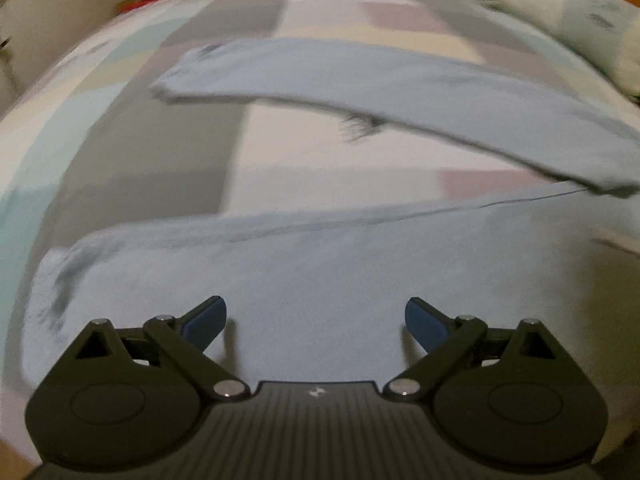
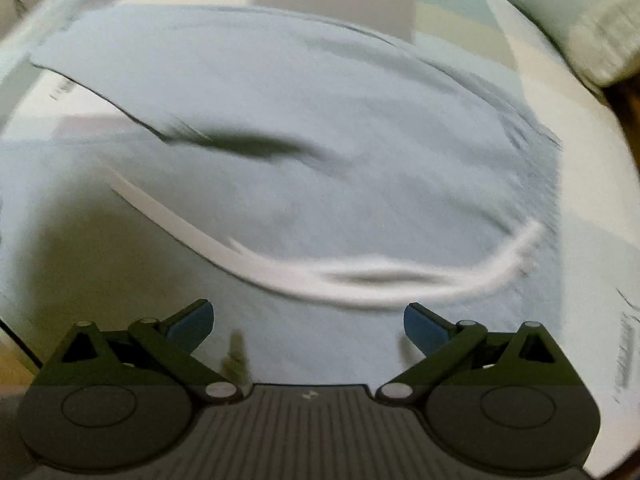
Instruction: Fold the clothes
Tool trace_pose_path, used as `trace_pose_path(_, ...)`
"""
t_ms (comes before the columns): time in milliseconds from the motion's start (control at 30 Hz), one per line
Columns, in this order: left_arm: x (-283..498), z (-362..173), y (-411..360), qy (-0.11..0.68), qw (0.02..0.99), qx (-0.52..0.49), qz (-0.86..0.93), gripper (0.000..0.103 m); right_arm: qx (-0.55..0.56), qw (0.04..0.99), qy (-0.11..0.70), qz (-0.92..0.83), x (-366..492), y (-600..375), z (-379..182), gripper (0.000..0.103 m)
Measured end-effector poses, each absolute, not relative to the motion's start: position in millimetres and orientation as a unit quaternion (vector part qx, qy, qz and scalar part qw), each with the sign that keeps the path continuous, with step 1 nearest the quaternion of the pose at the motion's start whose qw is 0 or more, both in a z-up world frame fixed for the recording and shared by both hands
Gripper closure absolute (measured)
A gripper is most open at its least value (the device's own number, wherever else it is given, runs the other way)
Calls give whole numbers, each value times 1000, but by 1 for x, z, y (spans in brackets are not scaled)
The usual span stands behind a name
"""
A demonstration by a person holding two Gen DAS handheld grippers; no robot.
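On a bed covered with a patchwork-pattern sheet (image 1: pixel 248 148) in grey, cream, pink and pale green blocks, a light blue garment (image 1: pixel 304 280) lies spread out, and both claws are right over it. The left gripper (image 1: pixel 316 316) hangs just above the near body of the cloth, its blue-padded fingers (image 1: pixel 206 320) spread wide with nothing between them, only blue fabric showing through the gap. Beyond it, a long sleeve (image 1: pixel 320 76) stretches across the sheet from upper left down toward the right edge, apart from the near panel with bare sheet showing between the two. Over on the right wrist view, the right gripper (image 2: pixel 308 318) is likewise wide open and empty, poised above the light blue garment (image 2: pixel 304 128), which fills most of that picture. A white band (image 2: pixel 304 272), possibly a collar or hem trim, though motion blur makes it hard to be sure, curves across the cloth just ahead of the fingertips, and a dark smear (image 2: pixel 248 144) sits further out on the fabric, too blurred to identify. A pale pillow (image 2: pixel 596 24) rests at the far right corner of the bed, well apart from the claw. As for writing, the only mark is a small pale logo (image 1: pixel 316 393) on the ribbed grey body of each gripper; it is too small to read, and dark specks on the sheet at the right edge are smeared beyond reading.
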State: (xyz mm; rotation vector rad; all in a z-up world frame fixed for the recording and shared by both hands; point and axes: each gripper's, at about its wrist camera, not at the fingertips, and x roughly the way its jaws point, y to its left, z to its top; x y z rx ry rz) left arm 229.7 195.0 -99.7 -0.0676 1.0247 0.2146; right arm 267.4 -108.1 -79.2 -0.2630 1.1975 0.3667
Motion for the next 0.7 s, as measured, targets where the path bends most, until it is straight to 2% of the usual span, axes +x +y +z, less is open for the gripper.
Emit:
trace_pose_path(133,234,-118,229,492,861,-52,119,4,-122,804,543,210,280,-70,-76,0)
trace_pose_path(233,228,-114,249,486,862,-70,129,7,-134,801,534,236,283,-44,-71,0)
trace_pose_path(433,189,-121,270,518,845,-79,111,4,-161,796,514,277,285,1,-56,0)
trace_pose_path(700,178,-110,283,527,845,-26,84,7,-188,780,494,336,287,55,-57,0)
